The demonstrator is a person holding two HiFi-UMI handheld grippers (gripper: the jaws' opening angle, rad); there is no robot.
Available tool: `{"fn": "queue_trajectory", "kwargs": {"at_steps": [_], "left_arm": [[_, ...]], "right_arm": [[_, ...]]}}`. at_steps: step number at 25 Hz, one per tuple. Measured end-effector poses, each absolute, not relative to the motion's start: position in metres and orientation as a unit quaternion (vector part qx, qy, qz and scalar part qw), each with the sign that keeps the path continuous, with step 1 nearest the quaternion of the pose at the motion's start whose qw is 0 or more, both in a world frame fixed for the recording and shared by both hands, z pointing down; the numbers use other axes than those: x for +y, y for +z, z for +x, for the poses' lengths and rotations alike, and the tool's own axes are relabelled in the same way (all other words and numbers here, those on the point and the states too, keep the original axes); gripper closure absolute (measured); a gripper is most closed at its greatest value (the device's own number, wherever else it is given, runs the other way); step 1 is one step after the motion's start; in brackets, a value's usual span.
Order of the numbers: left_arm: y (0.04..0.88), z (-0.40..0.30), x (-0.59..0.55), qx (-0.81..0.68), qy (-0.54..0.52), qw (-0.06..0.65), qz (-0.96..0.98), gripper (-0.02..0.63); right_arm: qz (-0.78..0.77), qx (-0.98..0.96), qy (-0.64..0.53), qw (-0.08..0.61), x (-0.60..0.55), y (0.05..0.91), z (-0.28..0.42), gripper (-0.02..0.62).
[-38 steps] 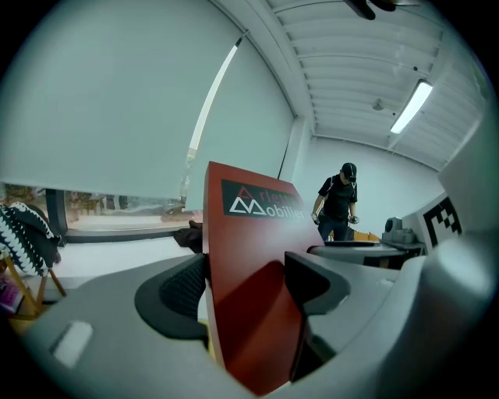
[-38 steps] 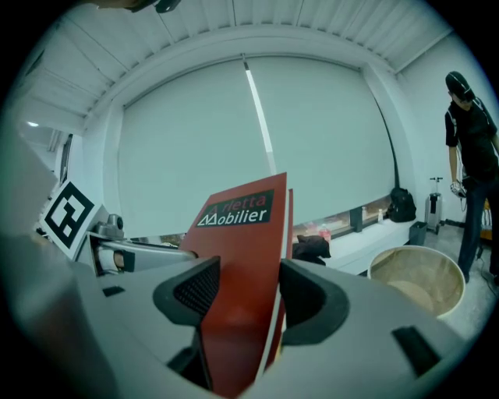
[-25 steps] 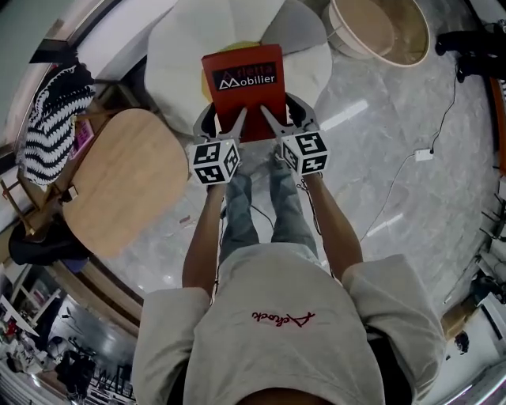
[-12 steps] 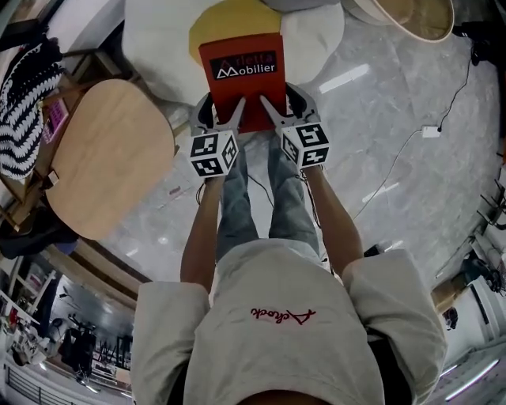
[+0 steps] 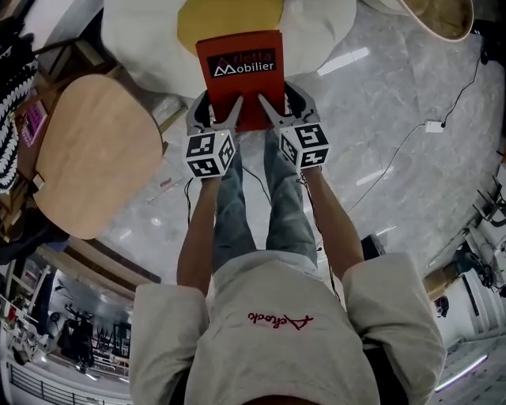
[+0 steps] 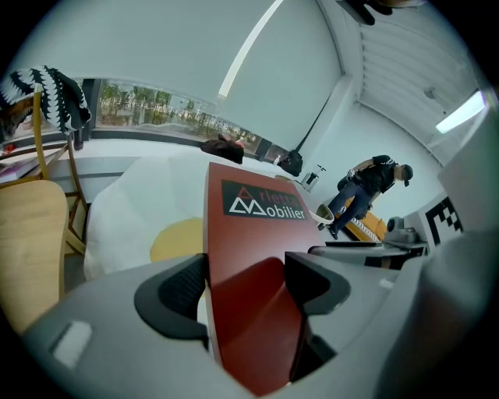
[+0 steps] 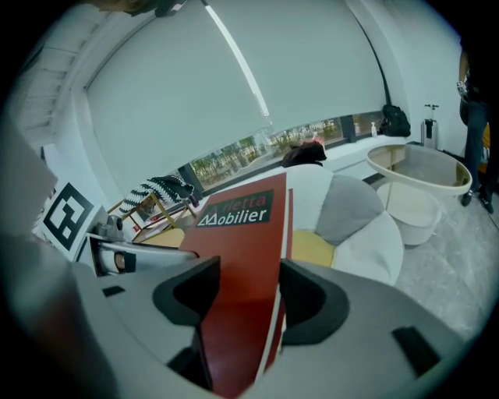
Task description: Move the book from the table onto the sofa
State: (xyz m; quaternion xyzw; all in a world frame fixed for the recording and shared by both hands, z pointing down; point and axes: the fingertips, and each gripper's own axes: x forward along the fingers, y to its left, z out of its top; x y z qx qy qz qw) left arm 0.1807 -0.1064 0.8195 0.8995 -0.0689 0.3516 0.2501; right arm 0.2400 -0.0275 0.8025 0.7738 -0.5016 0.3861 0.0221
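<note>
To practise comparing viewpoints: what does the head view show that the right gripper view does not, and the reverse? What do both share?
Only the head view: the person's grey T-shirt, blue jeans and a white cable with plug on the marble floor. Only the right gripper view: a grey cushion and a window strip with trees. Both: the red Mobilier book clamped in the right gripper, the yellow cushion and white sofa.

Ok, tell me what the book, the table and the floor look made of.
Book: paper with a smooth red card cover, probably; pale page edges show. Table: light wood, faint grain, matte. Floor: polished grey stone, likely marble; veined, reflecting lights.
</note>
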Motion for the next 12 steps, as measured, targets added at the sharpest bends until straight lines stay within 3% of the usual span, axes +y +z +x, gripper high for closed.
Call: {"fn": "queue_trajectory", "kwargs": {"at_steps": [12], "left_arm": [[0.899, 0.208, -0.133, -0.079, 0.359, 0.261, 0.893, 0.282]], "right_arm": [[0.767, -0.503, 0.399, 0.030, -0.057, 0.882, 0.270, 0.345]]}}
